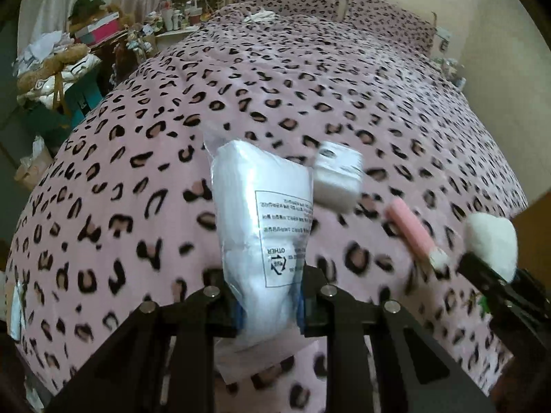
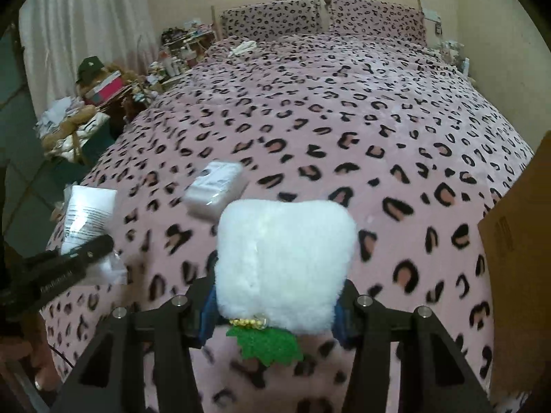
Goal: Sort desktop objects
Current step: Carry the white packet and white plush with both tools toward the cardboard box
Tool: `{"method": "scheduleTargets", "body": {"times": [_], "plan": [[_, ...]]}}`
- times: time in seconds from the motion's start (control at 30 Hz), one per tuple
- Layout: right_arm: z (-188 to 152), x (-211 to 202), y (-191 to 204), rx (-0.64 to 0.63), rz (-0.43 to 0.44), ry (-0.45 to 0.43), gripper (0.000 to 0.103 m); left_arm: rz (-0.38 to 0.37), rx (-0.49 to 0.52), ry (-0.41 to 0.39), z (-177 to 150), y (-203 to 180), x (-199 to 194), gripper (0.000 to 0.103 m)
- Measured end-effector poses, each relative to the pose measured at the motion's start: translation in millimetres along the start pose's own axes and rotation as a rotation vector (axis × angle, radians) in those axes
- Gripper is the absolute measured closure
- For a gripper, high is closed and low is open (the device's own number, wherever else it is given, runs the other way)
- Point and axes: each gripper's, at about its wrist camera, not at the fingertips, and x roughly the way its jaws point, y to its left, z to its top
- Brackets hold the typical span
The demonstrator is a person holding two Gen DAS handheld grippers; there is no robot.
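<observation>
My left gripper (image 1: 270, 306) is shut on a white plastic packet (image 1: 265, 227) with printed text and holds it upright above the bed. The same packet (image 2: 89, 213) and left gripper (image 2: 79, 254) appear at the left of the right wrist view. My right gripper (image 2: 275, 313) is shut on a white fluffy plush piece (image 2: 286, 261) that has a green leaf (image 2: 265, 344) and gold beads at its base. In the left wrist view the plush (image 1: 492, 244) shows at the right edge. A small white box (image 1: 337, 179) (image 2: 217, 186) and a pink stick with a white tip (image 1: 413, 234) lie on the quilt.
A pink leopard-print quilt (image 2: 344, 120) covers the whole bed, with pillows (image 2: 275, 17) at the far end. A brown cardboard box (image 2: 516, 258) stands at the right edge. Cluttered shelves and boxes (image 2: 96, 96) line the left side of the bed.
</observation>
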Motion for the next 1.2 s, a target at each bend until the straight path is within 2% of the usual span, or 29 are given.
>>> {"method": "scheduleTargets", "body": {"times": [0.23, 0.53, 0.87, 1.2], "plan": [[-25, -38, 14, -0.016, 0.014, -0.007, 0.051, -0.009, 0.051, -0.036, -32, -25, -54, 0.081], [-52, -84, 16, -0.021, 0.017, -0.022, 0.051, -0.026, 0.087, -0.057, -59, -46, -99, 0.081], [-60, -133, 9, -0.007, 0.021, -0.076, 0.051, -0.048, 0.113, -0.073, -71, -65, -130, 0.080], [-64, -148, -3, 0.008, -0.001, -0.095, 0.051, -0.065, 0.139, -0.088, -77, -83, -148, 0.080]]}}
